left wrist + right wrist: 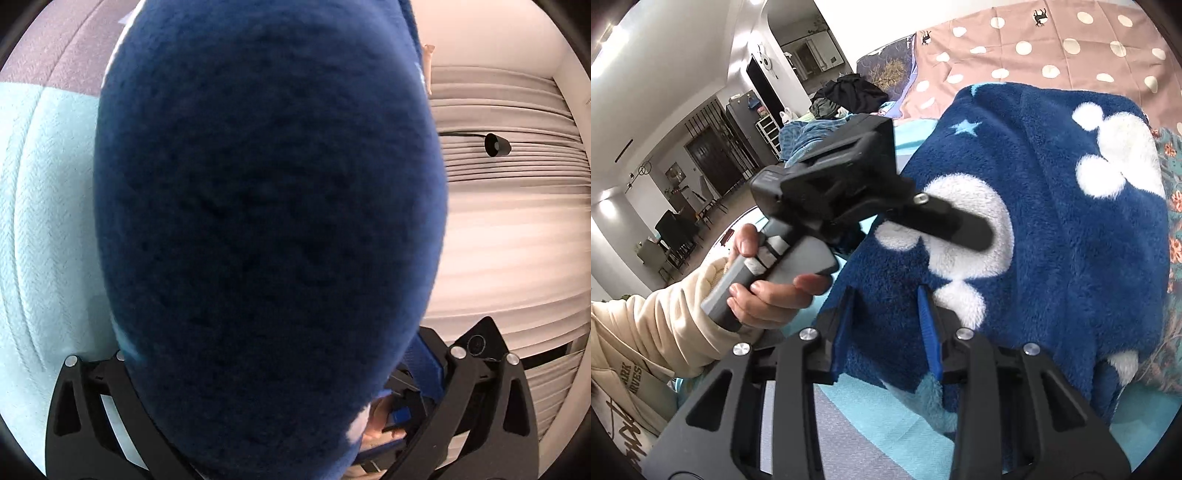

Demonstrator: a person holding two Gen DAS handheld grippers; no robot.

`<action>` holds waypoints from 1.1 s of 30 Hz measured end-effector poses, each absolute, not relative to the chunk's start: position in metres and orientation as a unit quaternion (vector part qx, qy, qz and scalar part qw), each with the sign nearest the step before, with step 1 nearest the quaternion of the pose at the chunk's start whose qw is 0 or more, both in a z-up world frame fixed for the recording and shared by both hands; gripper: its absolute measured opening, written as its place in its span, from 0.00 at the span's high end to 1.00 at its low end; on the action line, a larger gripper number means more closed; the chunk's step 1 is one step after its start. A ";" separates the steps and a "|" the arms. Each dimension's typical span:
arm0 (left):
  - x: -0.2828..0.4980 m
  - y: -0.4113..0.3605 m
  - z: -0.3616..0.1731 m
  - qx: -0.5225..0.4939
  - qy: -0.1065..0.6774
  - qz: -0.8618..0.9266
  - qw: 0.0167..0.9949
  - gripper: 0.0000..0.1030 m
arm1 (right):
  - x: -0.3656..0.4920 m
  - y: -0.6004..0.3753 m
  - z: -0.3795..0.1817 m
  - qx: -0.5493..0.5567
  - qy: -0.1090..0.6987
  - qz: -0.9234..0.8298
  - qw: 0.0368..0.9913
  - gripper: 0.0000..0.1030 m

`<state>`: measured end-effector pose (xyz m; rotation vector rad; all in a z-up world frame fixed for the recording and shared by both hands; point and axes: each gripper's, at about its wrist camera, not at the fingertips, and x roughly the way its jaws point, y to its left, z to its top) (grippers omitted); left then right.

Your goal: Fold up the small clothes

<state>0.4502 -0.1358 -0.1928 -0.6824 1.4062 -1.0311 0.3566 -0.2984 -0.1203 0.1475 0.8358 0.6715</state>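
A dark blue fleece garment (1052, 229) with white blobs and pale blue stars lies bunched on the bed. My right gripper (886, 332) has its blue pads on either side of the garment's near edge, and the fabric fills the gap and touches both. A hand (764, 299) in a cream sleeve holds my left gripper (979, 232). One of its fingers lies across the fleece, and the other is hidden under the fabric. In the left wrist view the fleece (266, 221) fills nearly everything and hides the fingertips.
A turquoise sheet (857, 402) covers the bed below the garment. A pink polka-dot cloth (1052, 48) lies beyond it and floral fabric (1174, 229) to the right. Dark clothes (846, 92) are piled further back. Pale pleated curtains (509, 229) and a black lamp (496, 144) are on the right.
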 end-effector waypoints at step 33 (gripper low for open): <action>0.271 0.031 -0.158 -0.376 0.599 -0.395 0.586 0.41 | 0.313 -0.408 -0.179 0.470 0.500 0.241 0.687 0.02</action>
